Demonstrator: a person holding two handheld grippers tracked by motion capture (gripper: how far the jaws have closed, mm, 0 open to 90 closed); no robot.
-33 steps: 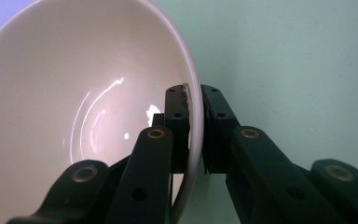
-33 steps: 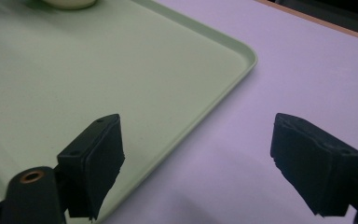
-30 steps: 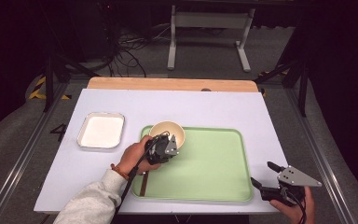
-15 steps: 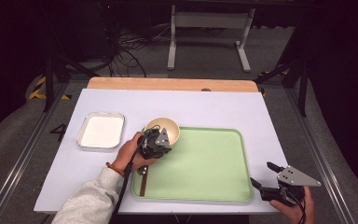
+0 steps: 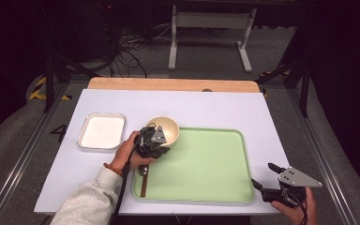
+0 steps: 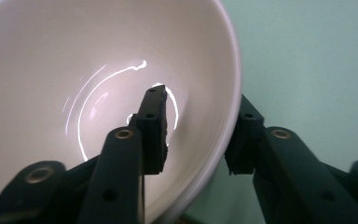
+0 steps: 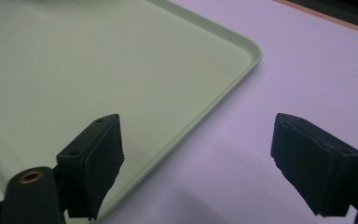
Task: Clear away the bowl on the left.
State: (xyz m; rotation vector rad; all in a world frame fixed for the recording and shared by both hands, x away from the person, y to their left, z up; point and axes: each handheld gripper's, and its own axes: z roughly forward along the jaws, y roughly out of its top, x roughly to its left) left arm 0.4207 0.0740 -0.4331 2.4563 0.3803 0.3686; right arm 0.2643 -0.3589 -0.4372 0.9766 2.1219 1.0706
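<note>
Resting on a pale lavender tabletop (image 5: 215, 108) over grey carpet, amid dark stands: a light green plastic tray (image 5: 206, 164). Sitting at the tray's far left corner: a cream ceramic bowl (image 5: 166, 127), its wall (image 6: 98, 70) straddled by the left gripper (image 6: 196, 126), jaws just opening, pads looking loosened. Hovering off the tray's near right corner: the right gripper (image 7: 198, 163), gaping, empty. Lying left of the tray: a white rectangular dish (image 5: 102, 132).

Glossy ceramic bowl (image 6: 98, 70), matt plastic tray (image 5: 206, 164)
</note>
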